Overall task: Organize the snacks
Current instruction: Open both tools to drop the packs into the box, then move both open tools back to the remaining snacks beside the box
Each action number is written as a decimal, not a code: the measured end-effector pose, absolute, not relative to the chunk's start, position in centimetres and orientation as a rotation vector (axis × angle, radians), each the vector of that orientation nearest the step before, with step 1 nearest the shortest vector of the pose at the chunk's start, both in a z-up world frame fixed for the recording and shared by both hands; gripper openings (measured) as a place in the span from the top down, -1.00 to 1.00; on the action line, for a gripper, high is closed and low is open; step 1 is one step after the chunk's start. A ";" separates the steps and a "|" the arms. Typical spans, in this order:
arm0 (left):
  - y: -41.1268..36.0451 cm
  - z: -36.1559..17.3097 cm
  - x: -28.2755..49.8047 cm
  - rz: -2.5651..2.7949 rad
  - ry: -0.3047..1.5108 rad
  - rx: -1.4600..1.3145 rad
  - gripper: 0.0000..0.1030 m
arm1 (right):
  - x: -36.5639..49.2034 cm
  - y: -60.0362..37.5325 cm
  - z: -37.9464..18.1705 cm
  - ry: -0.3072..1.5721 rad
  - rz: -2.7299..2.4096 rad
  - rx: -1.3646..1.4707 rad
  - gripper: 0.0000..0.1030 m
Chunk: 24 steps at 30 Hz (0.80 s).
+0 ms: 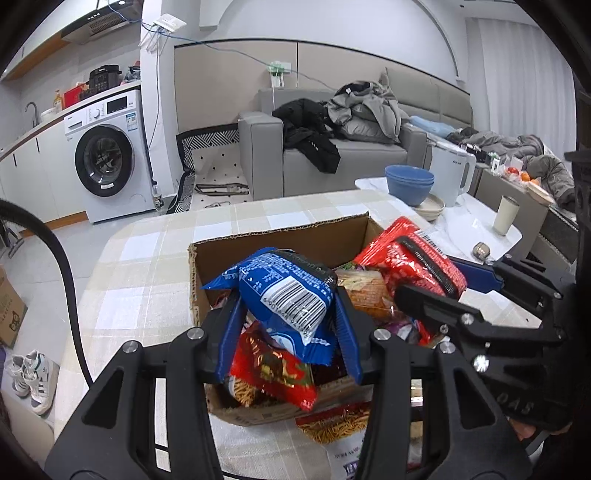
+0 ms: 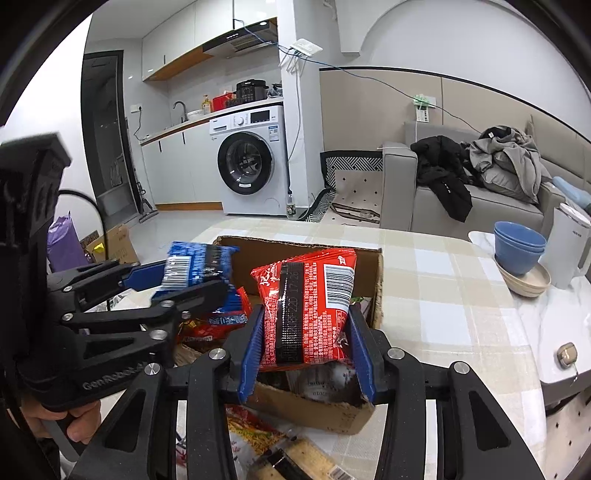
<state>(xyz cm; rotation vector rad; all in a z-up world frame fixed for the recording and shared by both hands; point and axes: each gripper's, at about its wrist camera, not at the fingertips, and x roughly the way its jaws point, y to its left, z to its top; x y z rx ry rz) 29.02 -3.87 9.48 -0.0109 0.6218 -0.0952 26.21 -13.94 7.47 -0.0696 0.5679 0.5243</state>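
A lived-in home, kitchen and lounge in one room: washer under a counter with sink tap at 10 o'clock, hood above, clothes-strewn sofa at 12, sneakers on the floor.

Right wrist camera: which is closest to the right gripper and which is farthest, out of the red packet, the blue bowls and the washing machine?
1. Red packet: held in the right gripper, above the cardboard box.
2. Blue bowls: off to the right, stacked on the table's far side.
3. Washing machine: far back, against the kitchen counter.
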 end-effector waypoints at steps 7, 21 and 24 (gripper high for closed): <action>-3.4 8.7 30.1 -0.119 0.650 -0.041 -0.05 | 25.5 -14.6 7.7 0.553 0.519 -0.069 -0.33; -3.2 8.3 26.6 -0.117 0.631 -0.055 -0.98 | 24.2 -20.2 7.1 0.556 0.473 0.056 -0.99; -3.5 8.2 25.6 -0.114 0.633 -0.048 -0.98 | 23.7 -21.1 6.5 0.583 0.481 0.083 -0.99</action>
